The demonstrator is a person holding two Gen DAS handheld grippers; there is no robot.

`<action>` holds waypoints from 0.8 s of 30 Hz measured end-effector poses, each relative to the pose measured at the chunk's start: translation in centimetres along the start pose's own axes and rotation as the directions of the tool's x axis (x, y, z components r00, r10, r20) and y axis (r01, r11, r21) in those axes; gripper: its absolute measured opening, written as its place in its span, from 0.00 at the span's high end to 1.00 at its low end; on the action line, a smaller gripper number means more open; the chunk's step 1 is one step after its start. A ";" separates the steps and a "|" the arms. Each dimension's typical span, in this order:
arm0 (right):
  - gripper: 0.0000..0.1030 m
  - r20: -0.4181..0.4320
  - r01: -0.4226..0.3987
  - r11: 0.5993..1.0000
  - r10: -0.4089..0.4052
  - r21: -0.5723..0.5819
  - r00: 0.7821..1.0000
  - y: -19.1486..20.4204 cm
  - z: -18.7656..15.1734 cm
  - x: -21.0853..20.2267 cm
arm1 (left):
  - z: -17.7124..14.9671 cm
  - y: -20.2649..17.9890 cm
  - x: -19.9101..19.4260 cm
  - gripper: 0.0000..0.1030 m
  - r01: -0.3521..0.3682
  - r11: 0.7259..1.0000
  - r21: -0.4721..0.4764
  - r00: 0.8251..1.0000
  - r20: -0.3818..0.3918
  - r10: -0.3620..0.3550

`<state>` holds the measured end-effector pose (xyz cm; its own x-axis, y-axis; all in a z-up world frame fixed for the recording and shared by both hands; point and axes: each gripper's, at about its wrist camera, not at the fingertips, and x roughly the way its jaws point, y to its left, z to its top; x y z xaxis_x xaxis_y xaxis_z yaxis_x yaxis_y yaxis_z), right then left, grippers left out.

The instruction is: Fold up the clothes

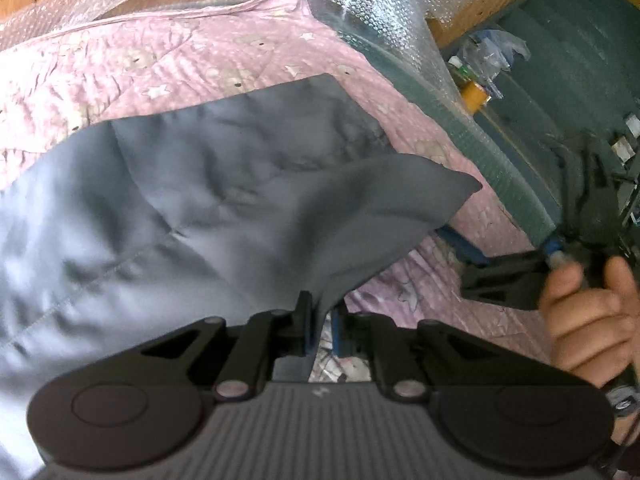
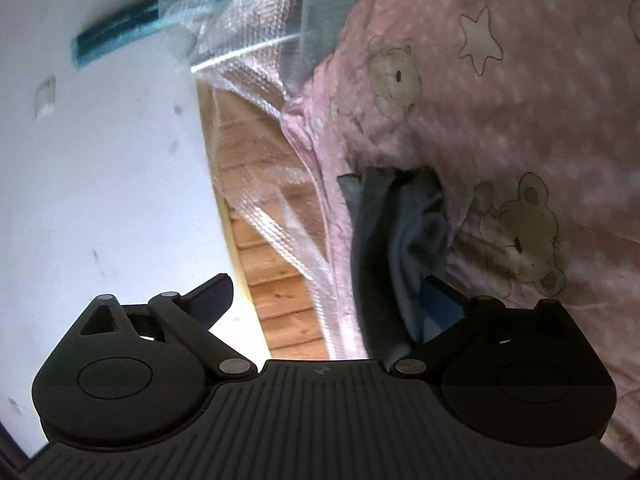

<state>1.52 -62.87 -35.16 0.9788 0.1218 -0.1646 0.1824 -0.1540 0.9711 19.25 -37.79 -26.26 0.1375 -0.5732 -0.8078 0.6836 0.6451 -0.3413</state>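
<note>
A grey garment (image 1: 180,200) lies spread and rumpled on a pink bedspread (image 1: 180,64) printed with bears and stars. At the bottom of the left wrist view, my left gripper (image 1: 320,314) is shut on a lifted edge of the garment, and the cloth rises from the pinch to a loose corner (image 1: 460,184). In the right wrist view, my right gripper (image 2: 326,300) stands wide open and rolled onto its side. A bunched fold of the grey garment (image 2: 400,232) lies between its fingers, next to the blue-padded one (image 2: 440,300), and is not pinched. A hand (image 1: 588,312) holds that gripper at the right.
The bed's green mattress edge (image 1: 500,168) runs diagonally under bubble wrap (image 1: 392,12). Beyond it the floor holds clutter, with a yellow tape roll (image 1: 474,96) among it. A white wall (image 2: 100,160) and wooden boards (image 2: 280,300) sit behind the bed.
</note>
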 end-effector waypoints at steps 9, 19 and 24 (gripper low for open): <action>1.00 -0.048 0.341 0.814 -0.409 -0.470 0.911 7.0 0.7 6.6 | -3.7 -1.0 -5.7 0.81 0.015 1.000 0.003 0.997 0.078 -0.015; 1.00 0.071 0.473 0.526 -0.613 -0.707 0.787 6.7 -1.4 3.6 | -26.5 15.9 -27.2 0.73 -0.244 0.645 -0.724 0.842 0.171 0.511; 1.00 0.125 0.503 0.408 -0.669 -0.762 0.732 8.0 -2.4 4.8 | -37.7 26.4 -38.6 0.73 -0.220 0.256 -0.941 0.597 0.077 0.798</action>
<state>7.43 -61.22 -27.73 0.6063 0.0696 -0.7922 0.4960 0.7456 0.4451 4.96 20.40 -22.25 0.6832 0.1334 -0.7180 -0.5301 0.7668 -0.3620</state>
